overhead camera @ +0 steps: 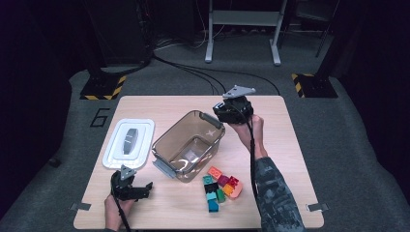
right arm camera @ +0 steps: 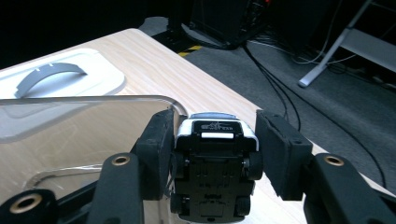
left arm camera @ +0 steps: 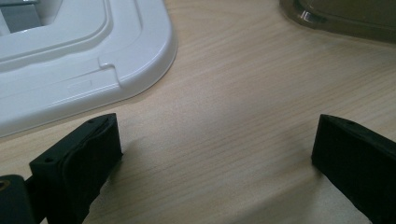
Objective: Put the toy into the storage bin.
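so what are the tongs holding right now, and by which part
The right tongs hold a small toy car by its two sides, underside toward the camera, above the clear bin. The left tongs are open and hold nothing.

"6" on the floor [overhead camera: 99, 117]

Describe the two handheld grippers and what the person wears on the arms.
Both grippers, left and right, are black with two blocky jaws, brass-coloured screws, a grey three-cornered plate on top and a trailing black cable. The right forearm has a dark camouflage-patterned sleeve.
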